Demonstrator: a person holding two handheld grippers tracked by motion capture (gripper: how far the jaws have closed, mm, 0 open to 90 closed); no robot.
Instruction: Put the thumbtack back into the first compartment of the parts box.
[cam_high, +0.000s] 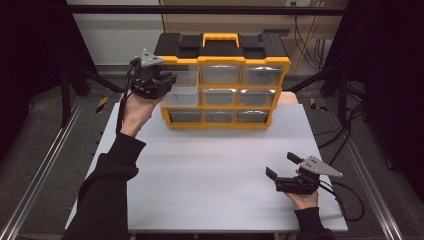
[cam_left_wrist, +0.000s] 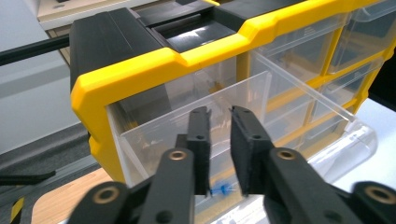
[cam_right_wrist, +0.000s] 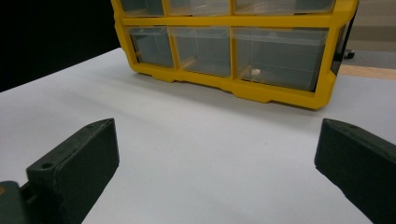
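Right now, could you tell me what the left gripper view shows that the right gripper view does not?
The left gripper view alone shows the left gripper, its jaws nearly together over a clear drawer pulled out of the yellow organizer, with a small blue item on the drawer's floor. The right gripper view alone shows the right gripper with jaws wide open above the white table, and a small pale item in a closed bottom drawer. Both show the organizer's yellow frame and clear drawers.
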